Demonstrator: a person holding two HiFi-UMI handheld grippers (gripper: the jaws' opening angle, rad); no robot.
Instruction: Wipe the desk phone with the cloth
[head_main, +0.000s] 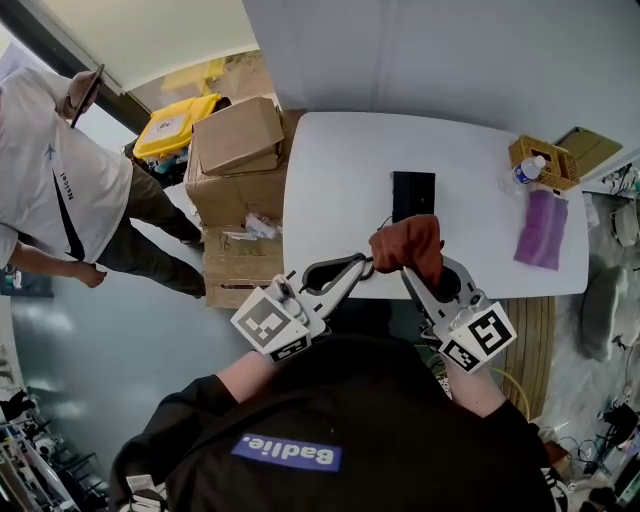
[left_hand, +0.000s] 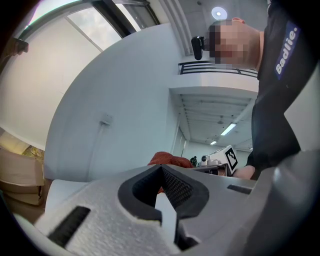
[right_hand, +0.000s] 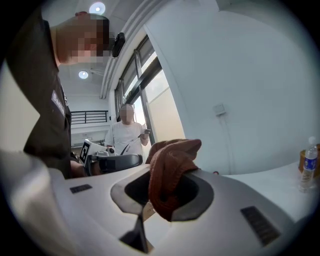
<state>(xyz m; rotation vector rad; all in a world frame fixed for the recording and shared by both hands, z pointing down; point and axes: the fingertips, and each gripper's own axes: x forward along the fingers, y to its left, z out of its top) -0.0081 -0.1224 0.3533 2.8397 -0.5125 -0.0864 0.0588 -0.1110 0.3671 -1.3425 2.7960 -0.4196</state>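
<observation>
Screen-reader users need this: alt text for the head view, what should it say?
The right tongs grip a rust-red cloth over the near edge of a white table, left tongs beside it. A black desk phone lies just beyond.

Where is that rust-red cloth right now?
The cloth is clamped in the right gripper, centre of the head view, at the near edge of the white table, just in front of the black desk phone.
</observation>
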